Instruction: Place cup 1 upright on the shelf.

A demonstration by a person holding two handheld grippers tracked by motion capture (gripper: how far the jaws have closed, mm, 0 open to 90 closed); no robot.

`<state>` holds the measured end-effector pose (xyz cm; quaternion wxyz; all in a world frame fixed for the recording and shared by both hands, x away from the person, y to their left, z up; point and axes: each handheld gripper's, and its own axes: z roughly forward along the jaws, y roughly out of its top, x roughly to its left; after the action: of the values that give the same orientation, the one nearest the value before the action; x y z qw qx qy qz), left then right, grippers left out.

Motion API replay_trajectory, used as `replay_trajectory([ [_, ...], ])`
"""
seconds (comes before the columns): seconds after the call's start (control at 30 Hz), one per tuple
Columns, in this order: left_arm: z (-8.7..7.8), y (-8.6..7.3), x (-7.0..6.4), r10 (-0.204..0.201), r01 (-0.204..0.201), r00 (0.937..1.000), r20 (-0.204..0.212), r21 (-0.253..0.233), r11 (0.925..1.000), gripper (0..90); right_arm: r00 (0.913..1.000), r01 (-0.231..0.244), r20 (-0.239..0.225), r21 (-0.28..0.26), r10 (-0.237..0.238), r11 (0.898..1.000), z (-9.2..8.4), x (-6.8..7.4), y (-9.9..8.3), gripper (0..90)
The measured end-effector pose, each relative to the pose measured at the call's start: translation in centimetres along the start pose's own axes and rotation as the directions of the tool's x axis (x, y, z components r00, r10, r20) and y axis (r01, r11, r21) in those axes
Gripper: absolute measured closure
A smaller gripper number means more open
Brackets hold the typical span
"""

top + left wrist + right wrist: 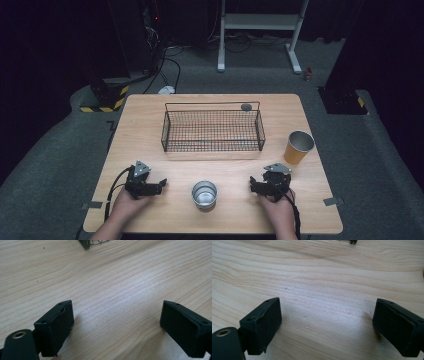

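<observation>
Table (150, 125): light wood, and I see both grippers resting on its near edge. My gripper views show bare grain between the jaws, so I have no contact with anything yet.
Wire basket (212, 131): black mesh, sits mid-table beyond the cups, apparently empty, with a small dark round piece on its far rim. Risk as I judge it: a cup carried low could catch the near wall and tip out of the jaws.
Orange cup (298, 147): upright, near the right edge of the table, well apart from the basket. Risk: a sideways nudge from my right side could send it toward the edge.
Metal cup (204, 194): upright, open mouth up, on the near part of the table between my two grippers, touching neither. This is the thing nearest both tools. Risk: smooth, light wall; if I close off-centre it may skid or topple, and it stands close to the near edge.
Left gripper (159, 186): jaws spread wide, holding nothing, pointing toward the metal cup.
Right gripper (254, 186): jaws likewise wide apart and empty. Risk: if I bring both in together, they could collide over the cup.
</observation>
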<state>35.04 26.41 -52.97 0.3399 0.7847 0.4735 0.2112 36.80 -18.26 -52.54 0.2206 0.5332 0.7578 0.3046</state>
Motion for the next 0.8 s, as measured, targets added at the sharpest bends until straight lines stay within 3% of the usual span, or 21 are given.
replay_trajectory([
  [0.8,-0.03,-0.04,-0.02,-0.007,0.007,1.0,-0.001,-0.003,1.0,12.9,1.0,0.0,0.0,0.0,0.0,1.0,0.0,0.01,0.0,8.3],
])
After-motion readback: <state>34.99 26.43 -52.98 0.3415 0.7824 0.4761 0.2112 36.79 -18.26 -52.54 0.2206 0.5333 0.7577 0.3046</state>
